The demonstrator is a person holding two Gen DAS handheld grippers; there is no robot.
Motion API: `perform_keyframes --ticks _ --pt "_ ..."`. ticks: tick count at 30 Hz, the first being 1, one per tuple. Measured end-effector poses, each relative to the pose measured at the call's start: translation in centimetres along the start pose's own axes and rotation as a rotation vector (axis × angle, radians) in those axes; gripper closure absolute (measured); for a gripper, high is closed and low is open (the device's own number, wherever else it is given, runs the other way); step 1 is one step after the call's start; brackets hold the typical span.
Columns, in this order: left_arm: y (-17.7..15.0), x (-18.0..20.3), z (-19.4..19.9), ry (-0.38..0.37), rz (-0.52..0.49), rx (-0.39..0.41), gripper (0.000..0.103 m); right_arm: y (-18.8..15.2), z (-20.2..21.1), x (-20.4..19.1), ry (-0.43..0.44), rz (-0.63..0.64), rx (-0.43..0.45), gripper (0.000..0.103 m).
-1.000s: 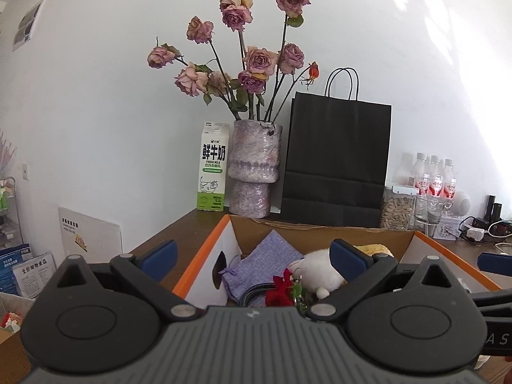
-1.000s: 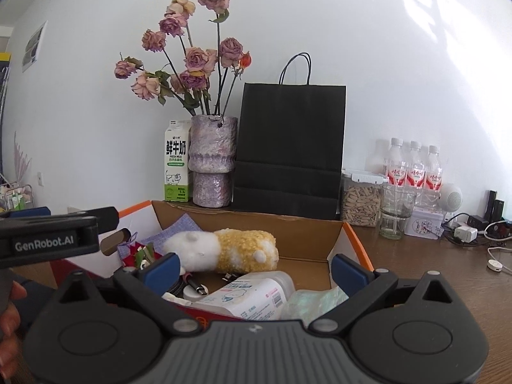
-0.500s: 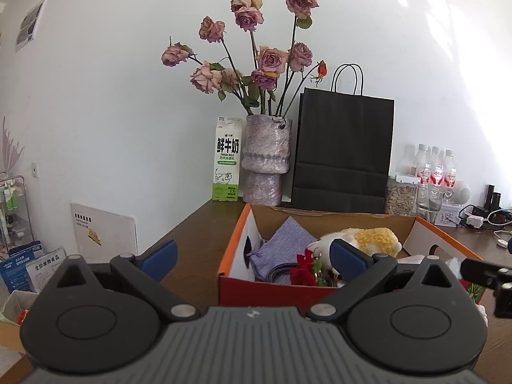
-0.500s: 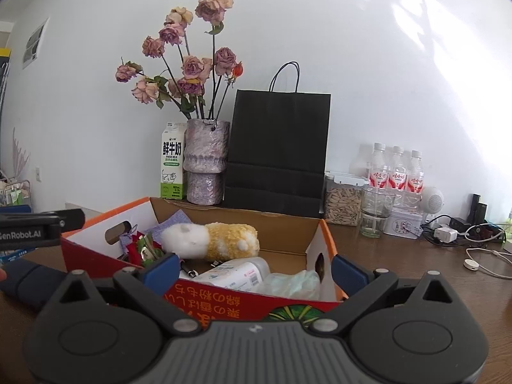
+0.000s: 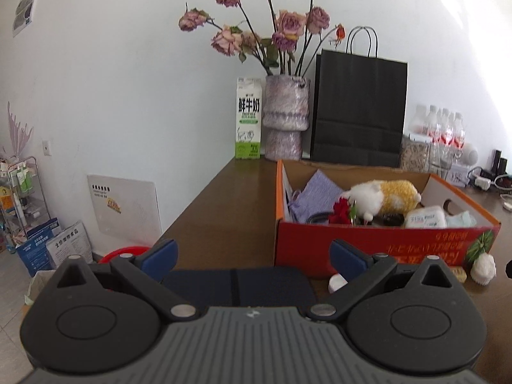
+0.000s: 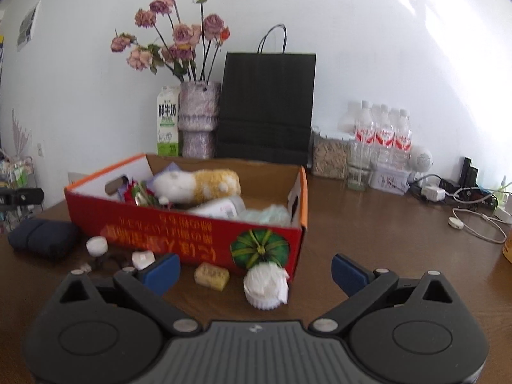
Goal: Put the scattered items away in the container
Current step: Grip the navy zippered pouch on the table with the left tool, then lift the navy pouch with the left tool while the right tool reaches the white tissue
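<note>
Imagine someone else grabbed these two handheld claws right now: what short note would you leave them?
Left gripper: open, empty, over the dark blue pouch on the table.
Right gripper: open, empty, facing the white paper ball.
Done: the red box already holds the plush toy, purple cloth, red flower, a white bottle and a pale green packet.
Left, all lying in front of the box: pouch, paper ball, yellow sponge, small white round pieces.
</note>
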State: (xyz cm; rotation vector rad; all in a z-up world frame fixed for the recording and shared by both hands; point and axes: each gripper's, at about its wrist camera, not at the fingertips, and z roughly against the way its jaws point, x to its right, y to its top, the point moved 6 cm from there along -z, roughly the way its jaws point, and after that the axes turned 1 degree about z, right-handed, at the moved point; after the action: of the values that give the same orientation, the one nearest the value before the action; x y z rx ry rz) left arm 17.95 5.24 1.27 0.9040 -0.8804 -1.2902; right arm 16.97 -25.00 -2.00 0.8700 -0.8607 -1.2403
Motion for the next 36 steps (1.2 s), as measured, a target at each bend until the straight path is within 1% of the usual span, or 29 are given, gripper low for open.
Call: perform_keyframes --ticks 5,11,17,20,23,27,30,31,33,36 --pt "-1.2 -1.0 0.6 -0.011 0.01 -0.054 0.0 -2.1 -0.1 1.1 -0.031 0.008 -0.071 0.002" --pt "-2.2 -1.9 0.3 0.011 0.021 -0.101 0.0 -3.5 -0.9 1.9 -0.038 -0.04 -0.129 0.002" --pt "-2.6 -2.0 -0.8 0.01 0.033 -0.153 0.0 -3.8 -1.6 1.2 -0.027 -0.038 -0.15 0.002" --pt "-2.4 -1.8 -1.6 0.02 0.023 -0.179 0.0 -3.6 -1.9 1.0 -0.023 -0.036 -0.153 0.002" --pt "-2.1 -1.3 -2.6 0.011 0.01 -0.198 0.0 -3.4 -2.3 0.8 -0.019 -0.04 -0.153 0.002" --pt "-1.3 -1.3 -3.8 0.014 -0.023 -0.191 0.0 -3.2 -2.5 0.8 -0.017 -0.042 -0.153 0.002" --pt "-0.4 -2.4 -5.2 0.055 -0.033 -0.184 0.0 -3.2 -2.7 0.9 -0.021 -0.046 -0.158 0.002" --pt "-0.1 -2.8 -5.5 0.073 -0.028 -0.184 0.0 -3.2 -2.9 0.9 -0.024 -0.049 -0.161 0.002" --pt "0.4 -3.9 -6.2 0.082 -0.006 -0.171 0.0 -3.3 -3.0 0.9 -0.026 -0.055 -0.165 0.002" --pt "0.7 -5.7 -7.4 0.108 0.028 -0.184 0.001 -3.3 -3.1 0.8 -0.025 -0.06 -0.169 0.002"
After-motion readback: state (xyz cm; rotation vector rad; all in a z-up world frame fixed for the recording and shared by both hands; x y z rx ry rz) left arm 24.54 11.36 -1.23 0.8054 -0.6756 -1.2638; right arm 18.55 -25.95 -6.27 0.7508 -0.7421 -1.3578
